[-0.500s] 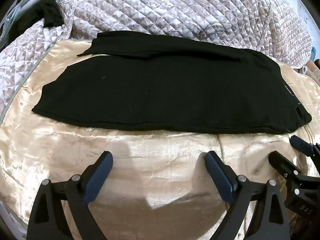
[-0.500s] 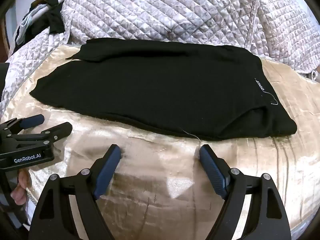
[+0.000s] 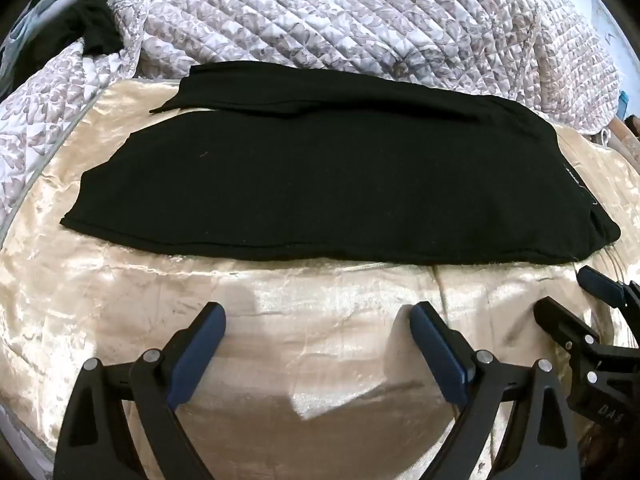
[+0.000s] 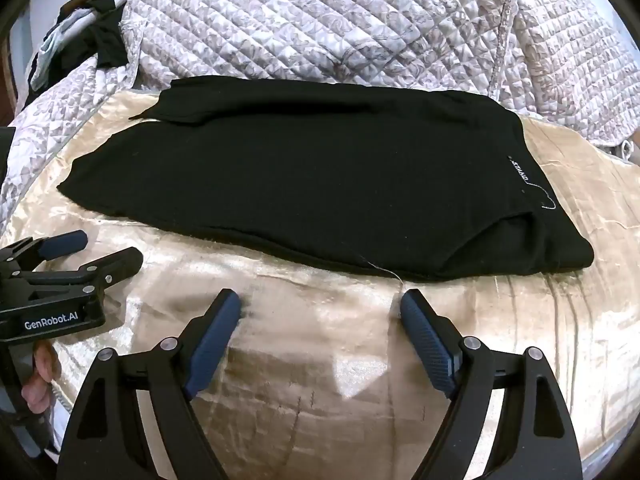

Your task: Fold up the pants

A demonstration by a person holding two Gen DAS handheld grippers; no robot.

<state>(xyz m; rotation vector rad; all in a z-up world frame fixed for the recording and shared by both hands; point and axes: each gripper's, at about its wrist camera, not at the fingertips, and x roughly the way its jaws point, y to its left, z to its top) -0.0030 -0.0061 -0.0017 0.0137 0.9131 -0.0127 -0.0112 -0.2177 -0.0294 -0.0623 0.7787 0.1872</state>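
Plainly both grippers' fingers wide, empty.

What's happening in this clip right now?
A person holds a two-finger gripper in each hand over black pants laid flat on a shiny beige cover, quilt behind. The left gripper and right gripper are both open, short of the pants' near edge, touching nothing.

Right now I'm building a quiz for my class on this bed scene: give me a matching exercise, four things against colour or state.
Things:
1. pants
2. satin sheet
3. quilt
4. right gripper

Descriptions:
A. grey-and-white floral, bunched up behind
B. black, lying flat lengthwise
C. open, holding nothing
D. shiny cream, under the garment

Pairs: 1-B, 2-D, 3-A, 4-C
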